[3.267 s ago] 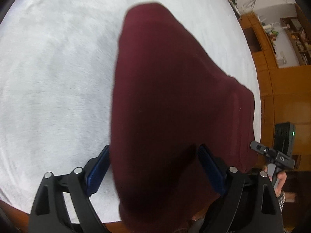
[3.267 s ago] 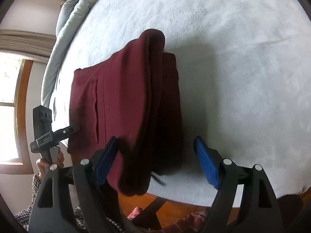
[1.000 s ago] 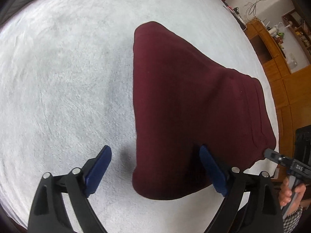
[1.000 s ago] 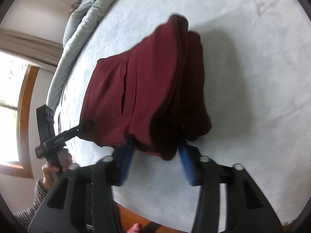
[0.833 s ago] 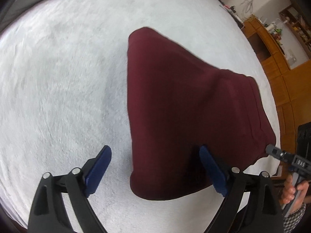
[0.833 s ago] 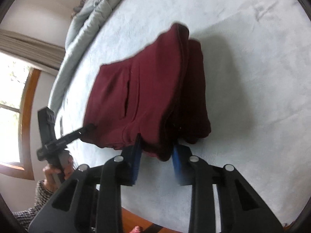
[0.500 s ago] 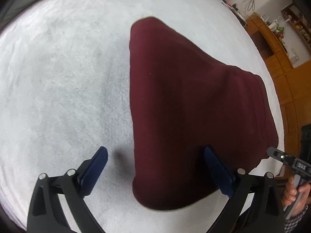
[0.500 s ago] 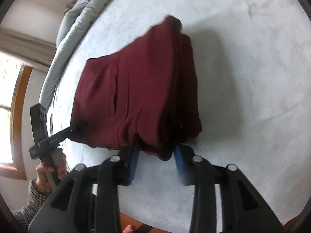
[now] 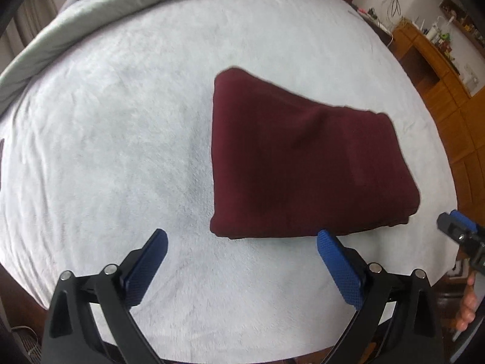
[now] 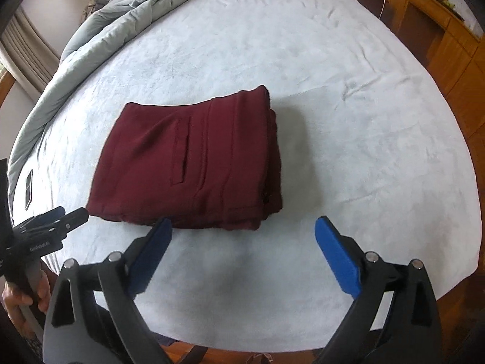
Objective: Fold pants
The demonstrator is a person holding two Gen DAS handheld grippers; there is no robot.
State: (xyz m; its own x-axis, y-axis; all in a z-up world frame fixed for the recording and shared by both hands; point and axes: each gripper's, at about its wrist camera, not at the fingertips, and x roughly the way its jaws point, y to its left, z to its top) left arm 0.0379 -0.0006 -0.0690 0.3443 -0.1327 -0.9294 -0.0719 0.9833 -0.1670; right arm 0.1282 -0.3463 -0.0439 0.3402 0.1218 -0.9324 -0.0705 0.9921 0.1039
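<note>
- A grey quilt (image 10: 100, 33) is bunched along the far left edge of the bed (image 10: 348, 97), well apart from the pants (image 10: 194, 163).
- A dark flat phone-like thing (image 10: 28, 188) lies on the bed's left side, left of the pants; what it is cannot be told for sure.
- Wooden cabinets (image 9: 436, 69) stand beyond the bed on the right, with small items on top, too small to name.
- The maroon pants lie on the pale bed cover as a folded, squarish stack, pocket slit on top, layered edges showing on the right side.
- Nothing lies between either claw and the pants.
- The left claw (image 9: 239, 268) is spread wide and holding nothing, poised over the bed just near of the pants' near edge.
- The right claw (image 10: 242, 254) is likewise released, its blue pads (image 10: 336, 256) apart, just near of the stack and not touching it.
</note>
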